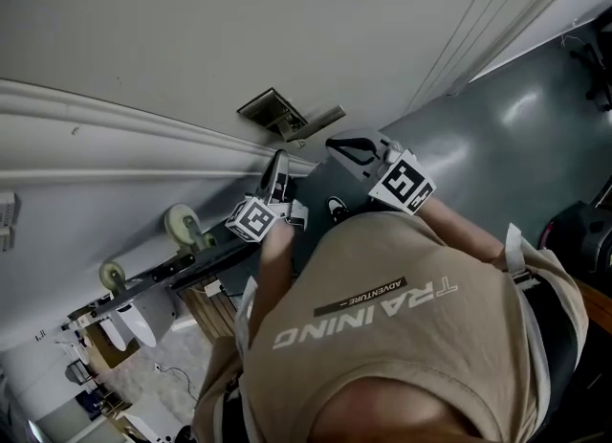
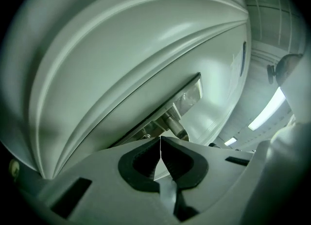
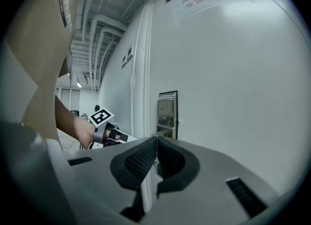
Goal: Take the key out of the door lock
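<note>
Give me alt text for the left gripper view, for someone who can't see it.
The left gripper, its fingers closed tip to tip, points at a metal lock plate on a pale door. A short metal stub juts from the plate just beyond the tips; no key can be made out.

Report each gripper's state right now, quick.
Left gripper: closed, nothing visible between its jaws.
Right gripper: closed, nothing visible between its jaws.
</note>
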Demonstrator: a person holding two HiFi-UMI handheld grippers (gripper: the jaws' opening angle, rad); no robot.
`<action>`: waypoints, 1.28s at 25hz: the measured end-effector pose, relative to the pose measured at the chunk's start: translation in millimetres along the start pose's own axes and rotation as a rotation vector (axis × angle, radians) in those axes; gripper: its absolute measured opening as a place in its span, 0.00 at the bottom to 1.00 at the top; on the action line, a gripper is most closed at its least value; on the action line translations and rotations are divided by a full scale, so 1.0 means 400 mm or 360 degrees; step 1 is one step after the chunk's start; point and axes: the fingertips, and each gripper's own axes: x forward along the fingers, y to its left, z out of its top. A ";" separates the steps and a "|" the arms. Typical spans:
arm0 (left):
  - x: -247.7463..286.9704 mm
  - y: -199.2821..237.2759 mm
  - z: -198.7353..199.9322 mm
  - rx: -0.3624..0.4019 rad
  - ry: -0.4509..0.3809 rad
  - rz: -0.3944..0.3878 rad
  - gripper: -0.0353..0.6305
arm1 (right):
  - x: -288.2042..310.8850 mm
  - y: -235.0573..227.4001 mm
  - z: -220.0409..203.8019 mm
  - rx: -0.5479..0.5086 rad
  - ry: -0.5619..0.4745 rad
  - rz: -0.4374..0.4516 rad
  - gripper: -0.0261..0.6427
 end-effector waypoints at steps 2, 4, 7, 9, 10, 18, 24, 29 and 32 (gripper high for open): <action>0.007 0.013 -0.013 -0.0114 0.0009 -0.0008 0.07 | -0.002 -0.003 0.008 -0.0039 0.0009 -0.0009 0.06; 0.012 0.019 -0.043 -0.0322 0.0033 -0.0053 0.07 | -0.005 -0.005 0.010 -0.0053 0.0019 -0.0029 0.06; 0.021 0.022 -0.052 -0.0633 -0.0024 -0.0188 0.07 | -0.004 -0.009 0.019 -0.0045 0.0000 -0.0082 0.06; 0.021 0.028 -0.051 -0.0798 -0.0072 -0.0239 0.07 | -0.007 -0.012 0.019 -0.0027 -0.0002 -0.0118 0.06; 0.021 0.030 -0.055 -0.0858 -0.0081 -0.0255 0.07 | -0.009 -0.013 0.018 -0.0026 0.0002 -0.0128 0.06; 0.055 0.056 -0.069 -0.0924 -0.0041 -0.0249 0.23 | -0.023 -0.036 0.016 -0.0053 0.0000 -0.0229 0.06; 0.085 0.078 -0.072 -0.0984 -0.0036 -0.0241 0.23 | -0.026 -0.048 -0.001 -0.0013 0.0026 -0.0274 0.06; 0.117 0.050 -0.075 -0.1041 -0.0039 -0.0273 0.23 | -0.024 -0.044 -0.001 -0.0007 0.0013 -0.0254 0.06; 0.133 0.041 -0.071 -0.1056 -0.0035 -0.0255 0.23 | -0.014 -0.039 -0.002 -0.0010 0.0012 -0.0234 0.06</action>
